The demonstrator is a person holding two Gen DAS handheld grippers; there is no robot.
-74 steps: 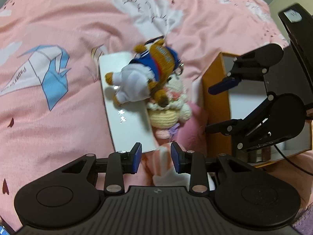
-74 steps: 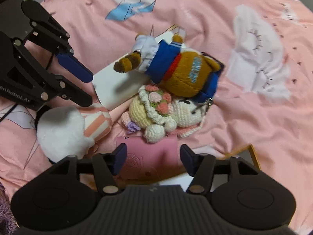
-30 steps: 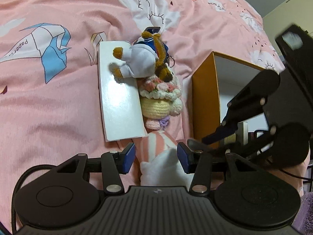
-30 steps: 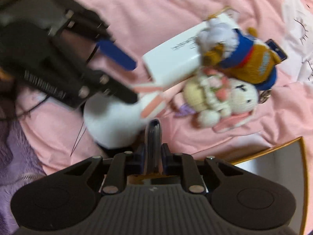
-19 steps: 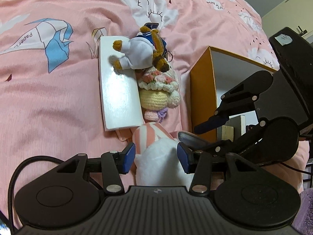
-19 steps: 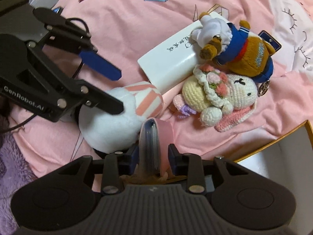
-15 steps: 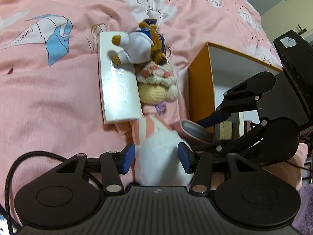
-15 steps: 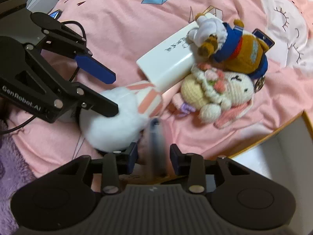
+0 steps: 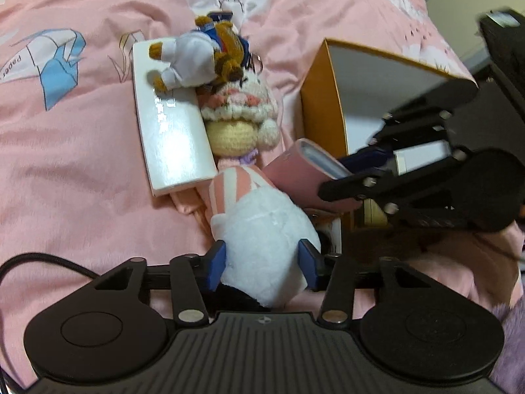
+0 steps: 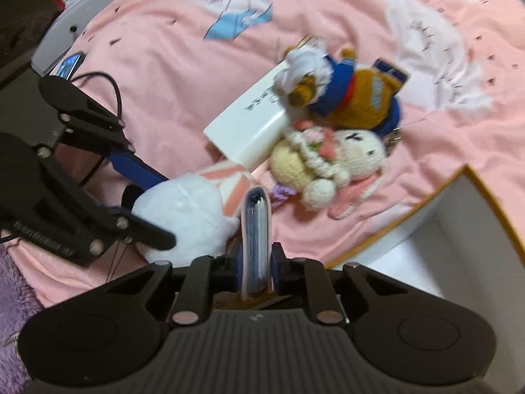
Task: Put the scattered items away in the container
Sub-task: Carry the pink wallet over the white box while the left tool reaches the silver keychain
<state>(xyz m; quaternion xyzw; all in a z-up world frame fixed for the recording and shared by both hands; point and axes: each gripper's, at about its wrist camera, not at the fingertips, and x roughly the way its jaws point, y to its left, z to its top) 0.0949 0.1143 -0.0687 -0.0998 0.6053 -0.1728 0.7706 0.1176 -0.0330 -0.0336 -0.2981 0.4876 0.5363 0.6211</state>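
Left gripper (image 9: 262, 264): blue pads sit on either side of the white plush toy (image 9: 265, 229); its jaws have just been closing and both pads now press into the fluffy body.
White plush toy: round and fluffy, with a pink-and-white striped end; it lies on the pink blanket (image 9: 72, 151), just below the white box (image 9: 170, 124).
Right gripper (image 10: 256, 264): its jaws have just been closing and now clamp the pink card wallet (image 10: 256, 229), which stands on edge between the pads, card edges facing the camera.
Pink card wallet: held just beside the orange container (image 9: 323, 98), close to its near wall.
Orange container: open, white inside, resting on the blanket to the right of the toys; a pale boxed item lies within, details unclear.
White box: flat and glossy, lying on the blanket.
Bear plush (image 10: 347, 98): brown, in blue-and-white sailor clothes, lying partly on the white box.
Crochet rabbit (image 10: 328, 164): cream with a flower wreath, touching the bear plush and the white box.
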